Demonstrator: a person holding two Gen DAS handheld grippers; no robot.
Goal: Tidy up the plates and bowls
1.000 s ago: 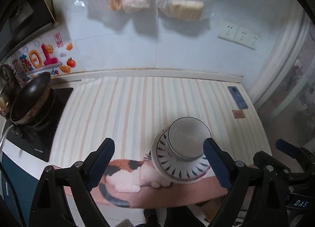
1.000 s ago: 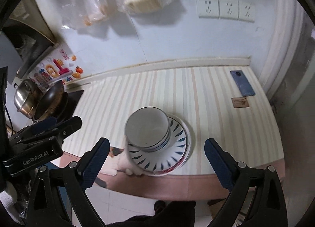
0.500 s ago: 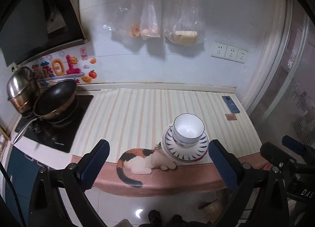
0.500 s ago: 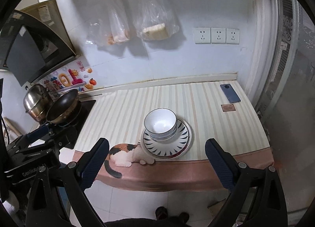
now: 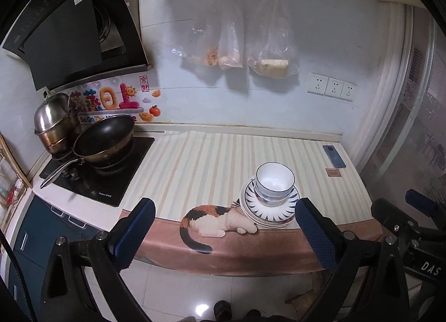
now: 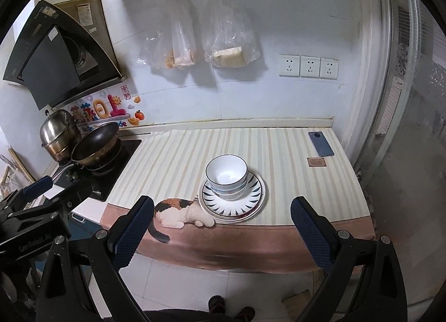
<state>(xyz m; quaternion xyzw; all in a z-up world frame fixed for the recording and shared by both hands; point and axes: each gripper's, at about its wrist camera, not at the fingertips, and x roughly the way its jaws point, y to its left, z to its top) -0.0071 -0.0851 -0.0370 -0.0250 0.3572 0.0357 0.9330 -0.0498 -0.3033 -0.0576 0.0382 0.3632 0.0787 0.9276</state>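
Observation:
White bowls with dark rims [image 5: 274, 182] [image 6: 227, 175] are nested on a stack of plates [image 5: 274, 211] [image 6: 249, 199] with a dark leaf pattern, near the front edge of the striped counter. My left gripper [image 5: 223, 234] is open and empty, held back from the counter, off its front edge. My right gripper [image 6: 221, 231] is open and empty too, also back off the front edge. The right gripper's body shows at the right of the left wrist view [image 5: 412, 232].
A hob with a black wok [image 5: 104, 137] and steel pots [image 5: 55, 126] stands at the left. A phone [image 6: 320, 143] and a small brown card [image 6: 316, 161] lie at the counter's right end. Plastic bags [image 6: 223, 43] hang on the wall. A cat picture [image 6: 178, 210] marks the mat.
Both grippers have pulled up and back from just over the bowls and plates to well off the counter's front edge. The stack has not moved.

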